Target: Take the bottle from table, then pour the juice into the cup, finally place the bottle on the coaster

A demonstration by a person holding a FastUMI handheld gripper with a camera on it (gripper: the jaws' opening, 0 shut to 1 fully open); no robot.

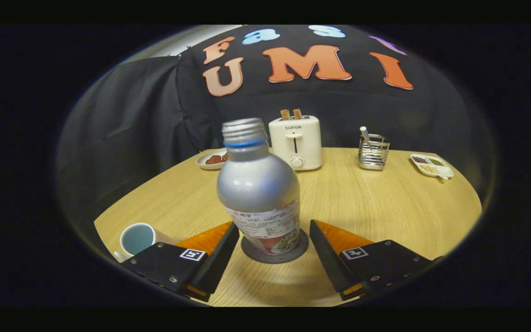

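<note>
Upright on a round dark coaster (274, 255), a silver aluminium bottle (258, 189) stands near the front edge of the pale wooden counter (385, 207), its threaded neck uncapped and a blue ring below the threads. The gripper (274, 240) sits low before it with its jaws spread wide, one finger on each side of the bottle's base and neither touching it; a gap of bare coaster and wood shows on both sides. The bottle's printed label is too small and curved to make out. Toward the counter's front-left edge, a white cup (137, 238) with a bluish inside is partly hidden behind the left finger, and whatever it holds cannot be judged. Along the far edge stand a cream toaster (295, 142) with two slices poking from its slots, a wire holder (373, 151) with a pale utensil in it, and a plate (212, 159) of brownish food partly blocked by the bottle's neck. Near the far-right edge lies a divided white dish (431, 165) whose contents are unclear.
</note>
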